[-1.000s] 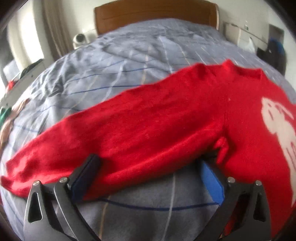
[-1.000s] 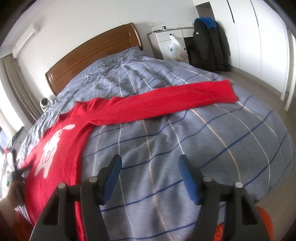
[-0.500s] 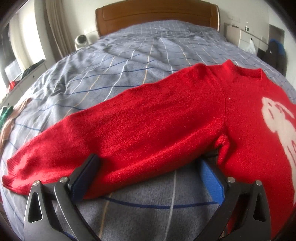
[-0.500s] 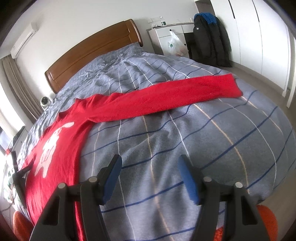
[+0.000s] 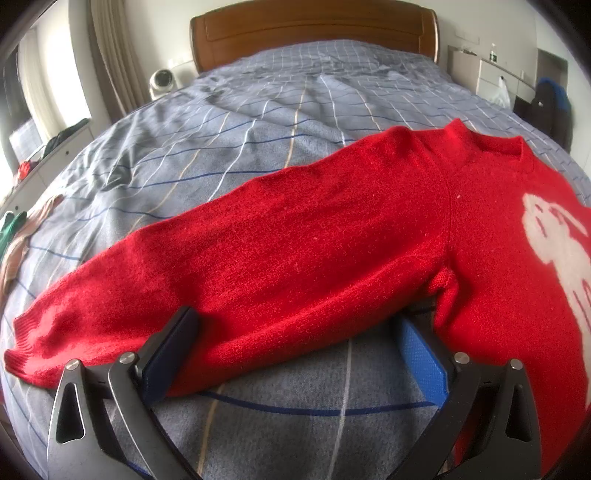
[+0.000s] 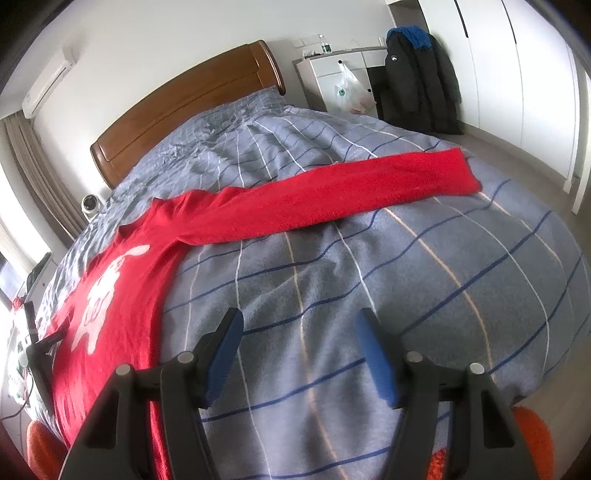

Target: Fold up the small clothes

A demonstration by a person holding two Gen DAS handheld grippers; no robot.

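Note:
A red sweater point(image 5: 332, 240) with a white rabbit figure point(image 5: 554, 240) lies spread flat on the bed, both sleeves stretched out sideways. My left gripper point(image 5: 295, 339) is open, its fingers straddling the lower edge of the left sleeve near the armpit, and holds nothing. In the right wrist view the sweater's body point(image 6: 122, 295) lies at the left and its other sleeve point(image 6: 332, 199) runs out to the right. My right gripper point(image 6: 299, 347) is open and empty above bare blanket, short of that sleeve.
The bed has a grey striped blanket point(image 6: 406, 295) and a wooden headboard point(image 5: 314, 26). A small white device point(image 5: 162, 79) stands left of the headboard. A white dresser point(image 6: 332, 74) and dark coats point(image 6: 417, 81) stand at the right. Clothes point(image 5: 14, 236) lie at the bed's left edge.
The left view has shifted slightly so more of the sleeve cuff shows. The right gripper has risen and tilted a little toward the right sleeve. Both grippers stay open.

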